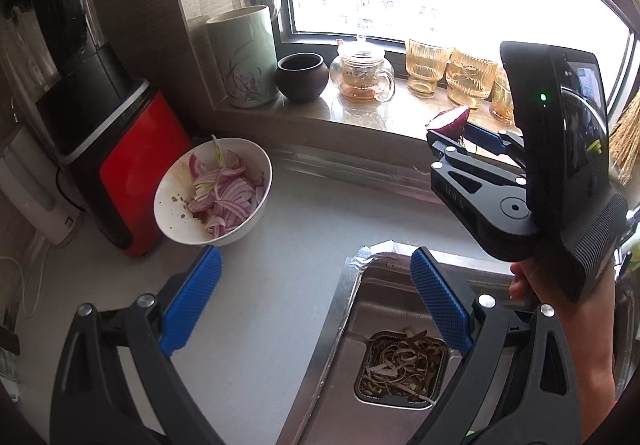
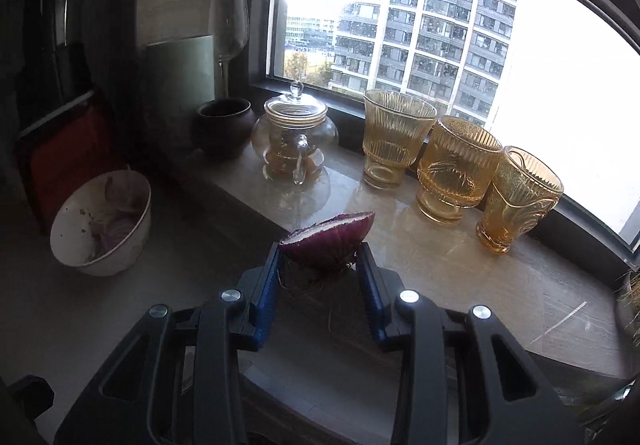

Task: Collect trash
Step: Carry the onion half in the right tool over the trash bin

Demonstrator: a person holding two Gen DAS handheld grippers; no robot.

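My right gripper point(image 2: 320, 257) is shut on a purple onion end piece point(image 2: 328, 241) with roots, held in the air near the window sill. The same piece point(image 1: 450, 121) shows in the left wrist view, at the tips of the right gripper point(image 1: 454, 135). My left gripper point(image 1: 316, 285) is open and empty above the counter edge and the sink point(image 1: 352, 309). A sink strainer point(image 1: 400, 369) holds brown peelings. A white bowl point(image 1: 172, 213) with sliced red onion sits on the counter.
On the sill stand a green ceramic jar point(image 1: 244, 57), a dark pot point(image 1: 301, 76), a glass teapot point(image 2: 294, 143) and three amber glasses point(image 2: 394, 137). A red and black blender point(image 1: 120, 149) stands left of the bowl. A wine glass point(image 2: 228, 25) stands behind the jar.
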